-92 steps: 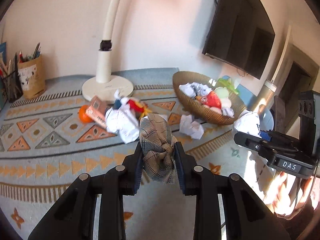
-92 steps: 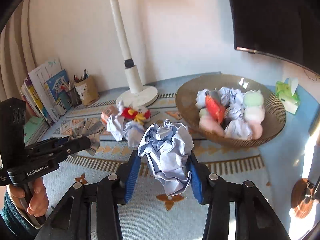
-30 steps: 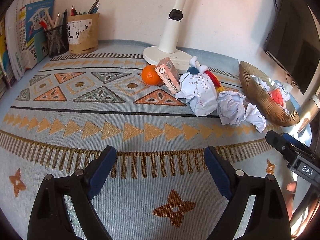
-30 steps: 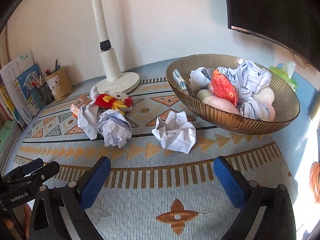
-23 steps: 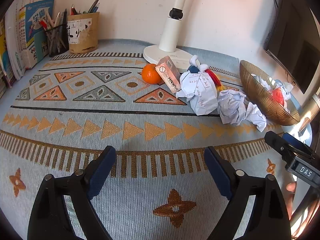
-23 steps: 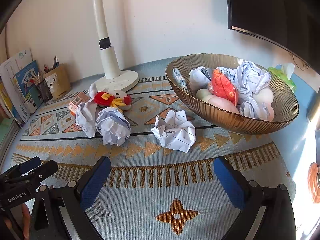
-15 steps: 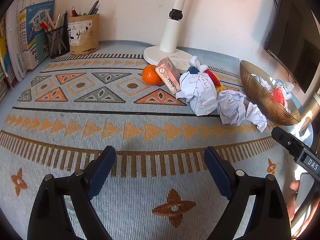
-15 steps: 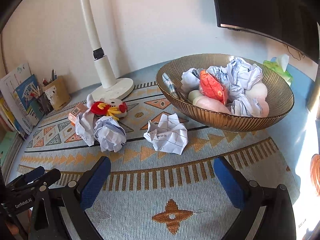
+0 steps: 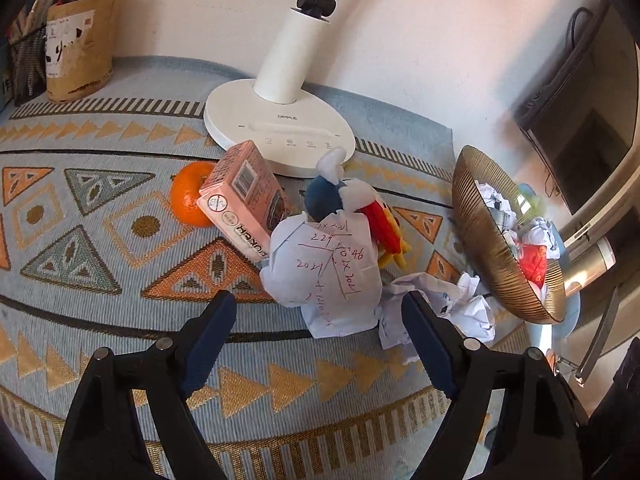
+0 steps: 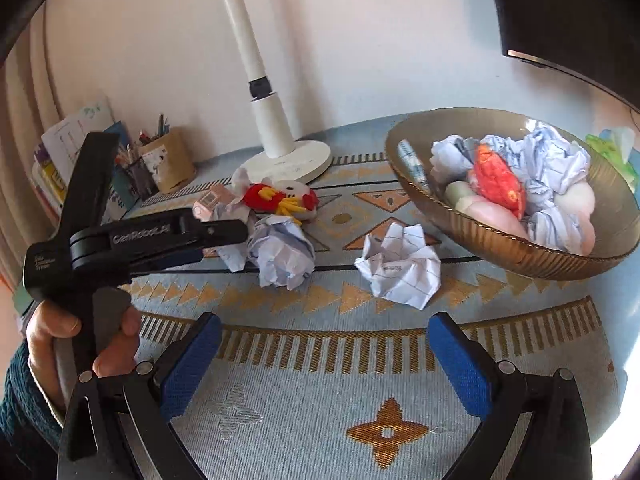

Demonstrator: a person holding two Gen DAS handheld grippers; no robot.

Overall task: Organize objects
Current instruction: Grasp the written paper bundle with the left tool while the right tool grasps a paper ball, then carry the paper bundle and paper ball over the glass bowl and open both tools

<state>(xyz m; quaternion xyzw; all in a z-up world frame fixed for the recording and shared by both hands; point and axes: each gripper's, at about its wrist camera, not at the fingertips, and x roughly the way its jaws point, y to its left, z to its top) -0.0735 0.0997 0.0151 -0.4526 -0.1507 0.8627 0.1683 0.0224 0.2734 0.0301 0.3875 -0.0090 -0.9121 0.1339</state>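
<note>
My left gripper (image 9: pixel 318 312) is open and empty, its fingertips on either side of a crumpled paper with red writing (image 9: pixel 326 270). Behind that paper lie a plush toy (image 9: pixel 352 204), a pink box (image 9: pixel 240 196) and an orange (image 9: pixel 188 194). More crumpled paper (image 9: pixel 440 304) lies to the right, beside the gold bowl (image 9: pixel 492 256). My right gripper (image 10: pixel 324 354) is open and empty over the rug. Ahead of it lie two paper balls (image 10: pixel 400 264) (image 10: pixel 282 250). The gold bowl (image 10: pixel 500 246) at the right holds several papers and soft things. The left gripper (image 10: pixel 224 236) reaches in from the left.
A white lamp base (image 9: pixel 280 136) stands behind the pile. A brown pen holder (image 9: pixel 78 46) and books stand at the far left. A dark screen (image 10: pixel 568 16) hangs on the wall at the right. A green tissue pack (image 10: pixel 612 148) lies behind the bowl.
Three seconds ago both grippers held things, a checked cloth and a paper ball; both are open and empty now. My left gripper has moved forward to the written paper.
</note>
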